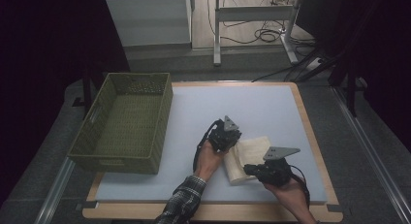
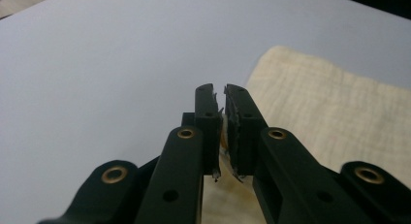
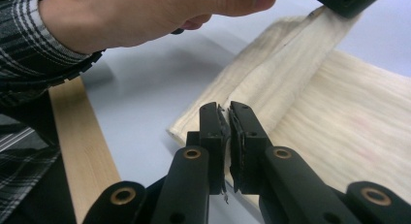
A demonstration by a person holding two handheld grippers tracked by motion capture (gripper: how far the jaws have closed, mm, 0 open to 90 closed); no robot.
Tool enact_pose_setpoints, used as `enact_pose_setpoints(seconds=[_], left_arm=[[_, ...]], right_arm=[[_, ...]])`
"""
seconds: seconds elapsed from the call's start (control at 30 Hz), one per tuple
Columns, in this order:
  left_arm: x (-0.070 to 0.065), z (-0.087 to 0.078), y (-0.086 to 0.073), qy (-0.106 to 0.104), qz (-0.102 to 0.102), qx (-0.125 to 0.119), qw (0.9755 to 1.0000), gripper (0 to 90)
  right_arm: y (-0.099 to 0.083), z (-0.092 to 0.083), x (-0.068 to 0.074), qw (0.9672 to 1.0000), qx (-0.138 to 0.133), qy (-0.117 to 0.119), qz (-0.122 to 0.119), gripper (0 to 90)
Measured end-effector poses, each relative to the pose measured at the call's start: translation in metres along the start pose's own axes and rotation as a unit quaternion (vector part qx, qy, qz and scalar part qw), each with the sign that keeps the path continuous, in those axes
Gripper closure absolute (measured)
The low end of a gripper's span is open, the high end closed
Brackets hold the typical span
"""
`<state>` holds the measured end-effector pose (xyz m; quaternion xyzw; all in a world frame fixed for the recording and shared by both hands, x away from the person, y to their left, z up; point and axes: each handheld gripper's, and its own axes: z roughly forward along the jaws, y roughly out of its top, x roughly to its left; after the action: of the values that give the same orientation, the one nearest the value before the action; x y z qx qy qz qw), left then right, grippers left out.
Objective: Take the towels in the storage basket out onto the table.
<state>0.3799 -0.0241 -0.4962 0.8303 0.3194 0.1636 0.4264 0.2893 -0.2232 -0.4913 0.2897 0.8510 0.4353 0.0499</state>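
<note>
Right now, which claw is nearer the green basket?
Left. The left claw sits at the cloth's left edge, on the side toward the green basket, with bare mat between them. The right claw is farther, at the cloth's near edge.

The left gripper (image 1: 231,139) is held in the left hand (image 1: 209,156), its forearm in a plaid sleeve (image 1: 183,200) reaching up from the bottom edge of the high view; the jaws stand nearly together, a thin fold of cloth (image 2: 224,136) pinched between them; the right gripper (image 1: 248,169) sits in the right hand (image 1: 286,187), pointing leftward; its jaws are likewise closed on the cloth's edge.
</note>
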Motion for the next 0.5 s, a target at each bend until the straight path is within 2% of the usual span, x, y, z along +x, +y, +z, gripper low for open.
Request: enact_pose_setpoints(seconds=[0.3,0.5], left_arm=[[-0.011,0.022,0.022,-0.010,0.023,0.001,0.9997,84.6],[-0.015,0.035,0.030,-0.009,0.026,0.007,0.9996,85.4]], right_arm=[[-0.015,-0.023,-0.019,0.9993,-0.008,-0.032,0.019,84.4],[-0.021,-0.033,-0.029,0.9984,-0.008,-0.046,0.031,84.4]])
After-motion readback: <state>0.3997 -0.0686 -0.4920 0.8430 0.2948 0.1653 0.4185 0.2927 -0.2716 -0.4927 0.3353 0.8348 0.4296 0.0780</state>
